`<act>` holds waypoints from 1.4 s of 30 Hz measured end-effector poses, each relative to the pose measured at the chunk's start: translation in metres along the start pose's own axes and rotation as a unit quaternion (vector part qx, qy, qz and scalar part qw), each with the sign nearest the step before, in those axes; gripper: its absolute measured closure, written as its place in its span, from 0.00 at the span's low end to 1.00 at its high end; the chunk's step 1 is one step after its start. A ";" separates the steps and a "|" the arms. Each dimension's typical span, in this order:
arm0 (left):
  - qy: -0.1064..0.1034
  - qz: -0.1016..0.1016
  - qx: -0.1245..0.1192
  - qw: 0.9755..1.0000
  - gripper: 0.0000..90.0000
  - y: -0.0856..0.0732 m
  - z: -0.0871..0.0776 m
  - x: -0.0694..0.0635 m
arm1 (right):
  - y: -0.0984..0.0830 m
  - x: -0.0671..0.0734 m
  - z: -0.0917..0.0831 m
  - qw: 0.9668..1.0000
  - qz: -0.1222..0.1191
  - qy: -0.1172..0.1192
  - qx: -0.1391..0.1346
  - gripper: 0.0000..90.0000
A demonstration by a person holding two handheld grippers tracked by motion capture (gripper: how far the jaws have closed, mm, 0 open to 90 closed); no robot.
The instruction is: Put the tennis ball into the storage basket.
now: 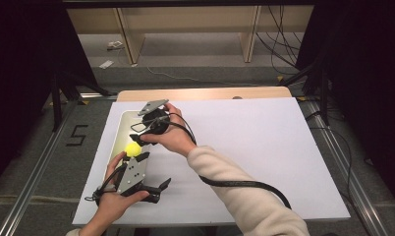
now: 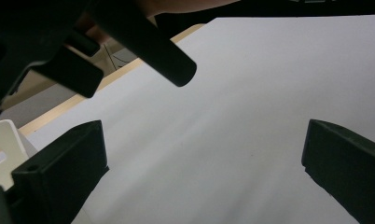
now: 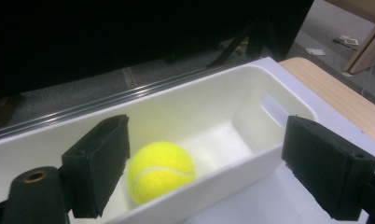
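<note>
Tennis ball (image 3: 161,171) in bin (image 3: 232,175); bin on table's (image 1: 264,147) left.

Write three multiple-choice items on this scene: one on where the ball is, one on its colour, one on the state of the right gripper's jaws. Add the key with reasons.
1. Where does the tennis ball lie?
A. on the bare white table sheet
B. inside the white bin
C. between the left gripper's jaws

2. What colour is the ball?
A. yellow-green
B. red
C. blue

3. How do the right gripper jaws stand?
A. clamped on the ball
B. shut on nothing
C. apart, not pressing the ball

Key: 1 B, the bin's walls surround the ball in the right gripper view. 2 A, it shows bright yellow-green there and in the high view. 3 C, the two black jaws stand wide, with the ball below in the bin.
</note>
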State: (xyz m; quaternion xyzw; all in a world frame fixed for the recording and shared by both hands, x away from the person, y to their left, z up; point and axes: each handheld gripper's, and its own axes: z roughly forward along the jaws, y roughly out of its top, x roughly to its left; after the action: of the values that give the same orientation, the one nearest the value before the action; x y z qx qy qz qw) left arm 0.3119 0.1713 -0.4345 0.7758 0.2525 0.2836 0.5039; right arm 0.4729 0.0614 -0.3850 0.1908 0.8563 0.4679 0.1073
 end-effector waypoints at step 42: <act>0.004 -0.006 -0.003 1.000 0.00 0.000 -0.001 0.001 | -0.069 -0.057 -0.117 0.994 0.066 -0.087 -0.025 0.19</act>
State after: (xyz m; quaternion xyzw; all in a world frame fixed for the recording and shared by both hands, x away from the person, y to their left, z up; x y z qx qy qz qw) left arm 0.3119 0.1727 -0.4341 0.7715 0.2580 0.2845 0.5073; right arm 0.4668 -0.0854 -0.3797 0.2843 0.8170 0.4771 0.1552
